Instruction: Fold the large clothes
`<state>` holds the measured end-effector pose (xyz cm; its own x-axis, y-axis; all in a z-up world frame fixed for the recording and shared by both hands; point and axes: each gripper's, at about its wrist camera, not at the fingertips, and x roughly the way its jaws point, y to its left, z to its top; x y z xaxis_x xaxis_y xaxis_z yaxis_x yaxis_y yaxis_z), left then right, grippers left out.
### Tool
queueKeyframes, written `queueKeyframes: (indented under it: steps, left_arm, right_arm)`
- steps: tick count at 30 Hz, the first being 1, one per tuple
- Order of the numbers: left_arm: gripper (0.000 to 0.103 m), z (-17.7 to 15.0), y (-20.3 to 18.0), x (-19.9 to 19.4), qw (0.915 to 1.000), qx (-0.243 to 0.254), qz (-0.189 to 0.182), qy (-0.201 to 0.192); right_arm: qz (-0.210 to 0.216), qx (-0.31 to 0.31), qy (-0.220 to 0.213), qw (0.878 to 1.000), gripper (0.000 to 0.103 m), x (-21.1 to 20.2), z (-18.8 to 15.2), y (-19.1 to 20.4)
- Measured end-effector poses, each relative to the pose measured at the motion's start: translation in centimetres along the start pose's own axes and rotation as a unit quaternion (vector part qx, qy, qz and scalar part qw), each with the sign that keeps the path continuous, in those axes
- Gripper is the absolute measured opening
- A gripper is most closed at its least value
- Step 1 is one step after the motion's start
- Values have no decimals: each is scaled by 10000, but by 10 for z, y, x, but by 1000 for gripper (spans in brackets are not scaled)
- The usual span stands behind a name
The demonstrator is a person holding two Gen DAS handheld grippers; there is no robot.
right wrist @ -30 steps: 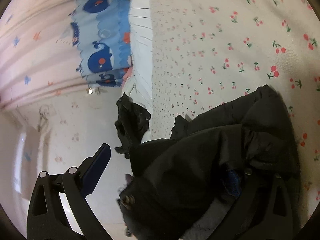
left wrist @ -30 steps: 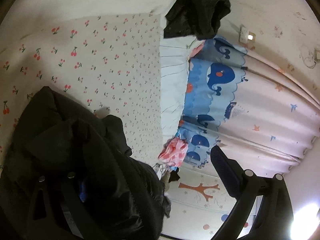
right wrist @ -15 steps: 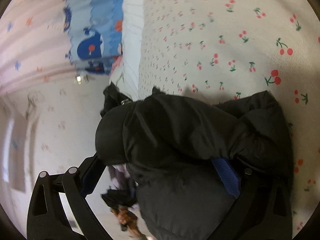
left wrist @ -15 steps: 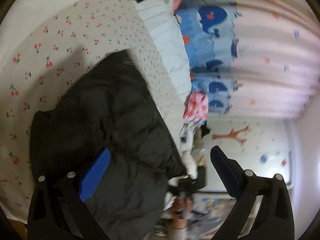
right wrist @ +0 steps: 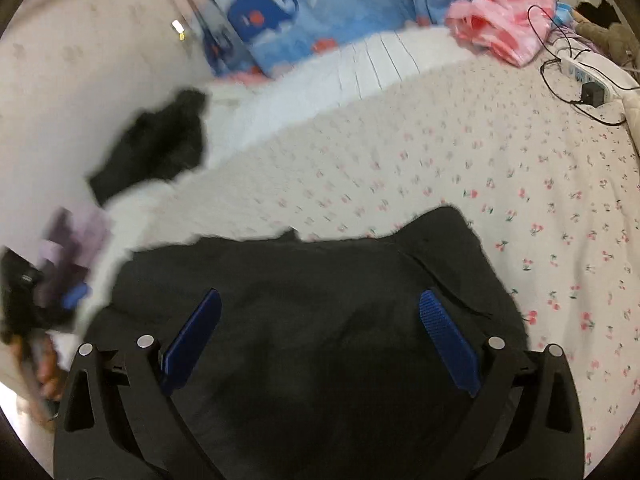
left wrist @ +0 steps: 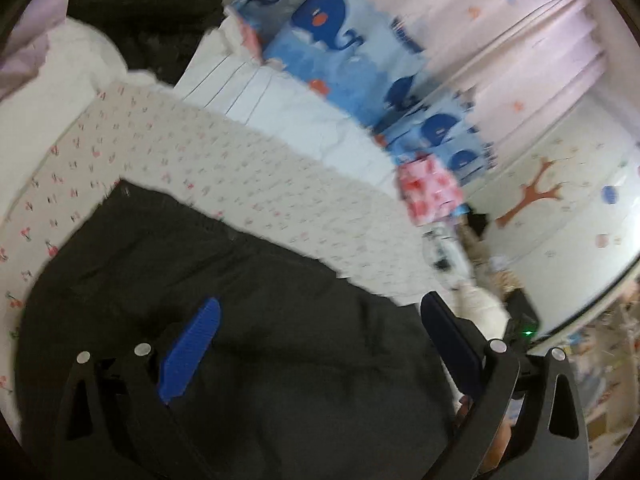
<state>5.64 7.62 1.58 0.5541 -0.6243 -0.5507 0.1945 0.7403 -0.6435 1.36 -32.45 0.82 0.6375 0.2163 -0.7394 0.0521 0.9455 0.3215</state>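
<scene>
A large black padded jacket [left wrist: 248, 280] [right wrist: 312, 280] lies spread on the cherry-print bed sheet [left wrist: 240, 168] [right wrist: 460, 152]. My left gripper [left wrist: 320, 356] hovers over the jacket's lower part, open, blue pads wide apart with nothing between them. My right gripper [right wrist: 320, 344] also stands open above the jacket, its blue fingers [right wrist: 448, 340] spread with only dark fabric underneath. Both views are motion-blurred. At the left edge of the right wrist view the other handheld gripper and a hand [right wrist: 36, 368] show.
A second black garment [right wrist: 156, 144] [left wrist: 152, 20] lies by the white pillow [right wrist: 352, 76]. A whale-print blue blanket [left wrist: 340, 44] and a pink-red bag [right wrist: 504, 32] sit along the bed's far side. A power strip with cables [right wrist: 580, 76] rests at the right.
Both grippers let go of the jacket, pulled back and swung round. The jacket went from bunched in the fingers to lying flat on the sheet.
</scene>
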Motion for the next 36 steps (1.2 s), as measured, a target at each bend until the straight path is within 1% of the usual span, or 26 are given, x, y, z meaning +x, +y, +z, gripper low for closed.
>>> queueKeyframes:
  steps: [1, 2, 4, 6, 8, 10, 11, 12, 13, 14, 16, 17, 18, 19, 20, 21, 22, 25, 27, 28, 30, 32, 33, 34, 35, 36]
  left_arm:
    - [95, -2, 5, 13, 9998, -69, 178, 69]
    - [95, -5, 13, 25, 9991, -150, 370, 121]
    - [95, -21, 30, 42, 9985, -233, 466, 149]
    - [95, -34, 35, 44, 9980, -40, 623, 50]
    - [96, -39, 41, 46, 9977, 19, 681, -30]
    - [95, -34, 47, 50, 9972, -139, 734, 64]
    - [95, -30, 46, 49, 9966, -224, 781, 127]
    - [95, -26, 46, 43, 9961, -346, 803, 123]
    - [95, -23, 44, 36, 9964, -397, 751, 51]
    - [95, -20, 41, 31, 9967, -357, 732, -53]
    - [95, -15, 36, 23, 9950, -103, 958, -275]
    - [96, -14, 39, 26, 9939, -51, 1062, -281]
    - [95, -15, 49, 34, 9934, -148, 1124, -163]
    - [96, -19, 59, 43, 9932, -282, 1126, -44]
    - [96, -21, 62, 46, 9935, -291, 1098, -49]
    - [96, -24, 62, 46, 9944, -254, 1021, -104]
    - [96, -25, 61, 47, 9946, -227, 1004, -122]
    - [96, -29, 53, 57, 9938, 22, 1112, -5]
    - [96, -31, 51, 61, 9938, 132, 1100, 65]
    - [96, -32, 52, 62, 9944, 140, 1047, 66]
    - [96, -32, 54, 67, 9946, 123, 1029, 110]
    - [96, -30, 51, 73, 9922, 152, 1209, 280]
    - [96, -30, 50, 70, 9913, 129, 1261, 356]
    - [95, -28, 48, 60, 9917, -24, 1209, 444]
    - [95, -28, 46, 48, 9938, -161, 1029, 382]
    - [95, -29, 43, 22, 9966, -283, 758, 142]
  right_arm:
    - [-170, 48, 138, 9997, 96, 22, -3, -3]
    - [-225, 115, 228, 9994, 96, 40, -6, -6]
    - [-190, 240, 106, 9995, 96, 55, -6, -7]
    - [-282, 86, 163, 9994, 96, 70, 1, 4]
    - [-407, -197, 390, 9982, 96, 93, 9, 14]
    - [-508, -286, 758, 9954, 96, 110, 12, 14]
    - [-544, -304, 829, 9946, 96, 111, 16, 14]
    - [-550, -299, 821, 9947, 96, 106, 17, 14]
    - [-510, -250, 562, 9968, 96, 92, 20, 15]
    - [-387, -282, 169, 9987, 96, 73, 24, 19]
    - [-341, -547, -136, 9978, 96, 58, 26, 33]
    - [-436, -778, -117, 9959, 96, 61, 26, 42]
    - [-549, -945, 8, 9940, 96, 70, 26, 47]
    - [-802, -1168, 302, 9894, 96, 89, 20, 49]
    - [-914, -1264, 542, 9863, 96, 108, 13, 46]
    - [-814, -1147, 644, 9880, 96, 117, 9, 38]
    - [-803, -884, 624, 9909, 96, 118, 6, 24]
    - [-943, -843, 644, 9899, 96, 108, -7, 12]
    - [-1013, -868, 588, 9893, 96, 95, -13, 2]
    - [-948, -852, 539, 9904, 96, 94, -11, -4]
    - [-815, -626, 695, 9923, 96, 96, -8, -16]
    - [-964, -639, 795, 9901, 96, 91, -6, -11]
    - [-1034, -630, 722, 9900, 96, 80, -7, -7]
    - [-942, -629, 446, 9926, 96, 58, -12, -2]
    - [-874, -682, 137, 9937, 96, 34, -22, 1]
    - [-917, -720, -67, 9932, 96, 19, -32, 2]
